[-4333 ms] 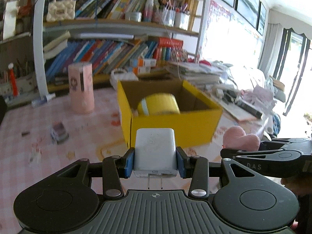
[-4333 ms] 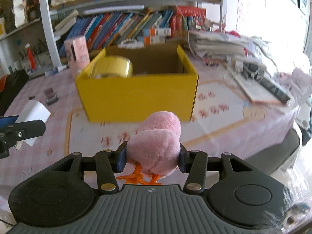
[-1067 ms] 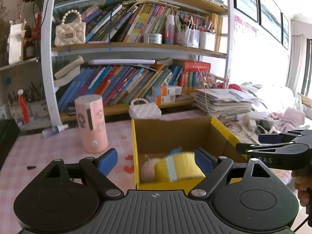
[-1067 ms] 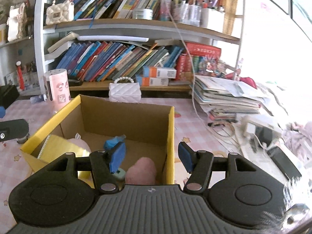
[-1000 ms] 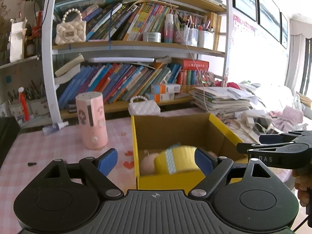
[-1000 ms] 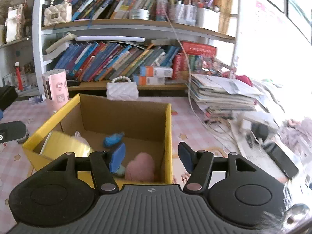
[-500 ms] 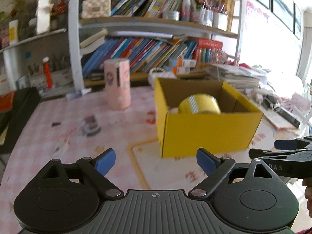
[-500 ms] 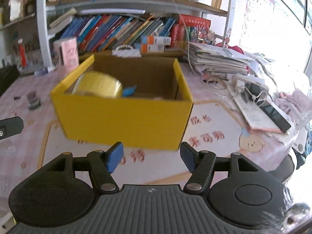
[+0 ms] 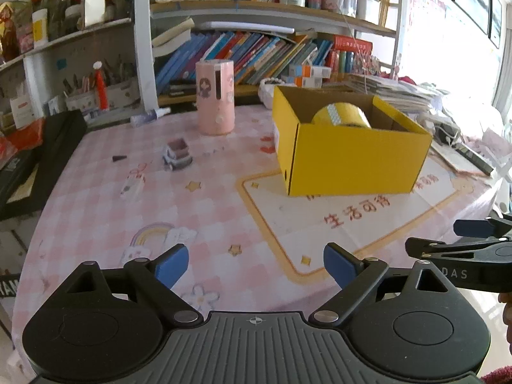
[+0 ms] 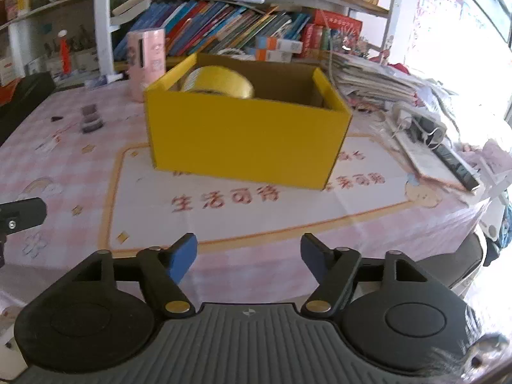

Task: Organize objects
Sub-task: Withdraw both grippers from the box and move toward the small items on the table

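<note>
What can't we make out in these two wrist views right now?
- Box contents: both views, the walls hide all but the top of the yellow roll.
- Small toy on the table: left view soft, right view blurred; type unclear.
- Left gripper: right view, cut off by the left edge.
- Right gripper: left view, cut off by the right edge.

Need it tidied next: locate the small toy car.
In the left wrist view, the small toy car sits left of the yellow box, just in front of the pink cylinder.
</note>
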Demonstrator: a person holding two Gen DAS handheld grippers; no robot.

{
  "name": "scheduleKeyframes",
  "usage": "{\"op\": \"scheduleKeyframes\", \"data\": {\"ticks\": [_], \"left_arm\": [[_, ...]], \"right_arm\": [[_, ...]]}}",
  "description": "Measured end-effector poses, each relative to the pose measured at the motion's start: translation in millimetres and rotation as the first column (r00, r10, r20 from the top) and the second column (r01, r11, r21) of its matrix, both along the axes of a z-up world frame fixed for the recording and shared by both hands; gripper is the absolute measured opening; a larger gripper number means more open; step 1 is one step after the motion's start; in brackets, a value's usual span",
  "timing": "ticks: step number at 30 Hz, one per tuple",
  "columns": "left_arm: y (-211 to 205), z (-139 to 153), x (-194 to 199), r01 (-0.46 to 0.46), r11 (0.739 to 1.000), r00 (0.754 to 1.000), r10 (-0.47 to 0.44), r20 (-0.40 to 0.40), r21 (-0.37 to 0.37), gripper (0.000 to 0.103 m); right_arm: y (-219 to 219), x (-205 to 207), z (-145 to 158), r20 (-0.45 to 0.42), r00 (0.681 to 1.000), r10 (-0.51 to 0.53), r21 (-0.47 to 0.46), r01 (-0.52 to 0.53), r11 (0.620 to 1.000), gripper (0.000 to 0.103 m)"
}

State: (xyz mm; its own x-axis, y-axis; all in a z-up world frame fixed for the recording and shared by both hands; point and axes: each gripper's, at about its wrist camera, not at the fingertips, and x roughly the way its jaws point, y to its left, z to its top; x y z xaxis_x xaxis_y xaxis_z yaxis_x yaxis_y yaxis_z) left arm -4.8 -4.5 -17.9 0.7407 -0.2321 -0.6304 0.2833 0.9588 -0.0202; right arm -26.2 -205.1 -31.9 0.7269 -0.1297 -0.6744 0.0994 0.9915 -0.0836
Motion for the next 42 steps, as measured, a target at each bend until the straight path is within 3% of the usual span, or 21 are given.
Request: {"op": "scheduleKeyframes", "data": {"ticks": [16, 42], "left_arm": [[34.0, 0.6, -24.9, -0.037, 0.999, 0.999, 0.037, -0.001, 0.000, 0.096], [98.9, 3.1, -33.6, -0.164, 0.986, 0.986, 0.164, 0.005, -0.023, 0.098]], "right_arm": [[37.6, -22.6, -3.5, -0.021, 0.998, 0.058, 0.018, -0.058, 0.998, 0.077], [109.8, -10.2, 3.2, -0.017, 0.975, 0.220, -0.019, -0.220, 0.975, 0.079]]}}
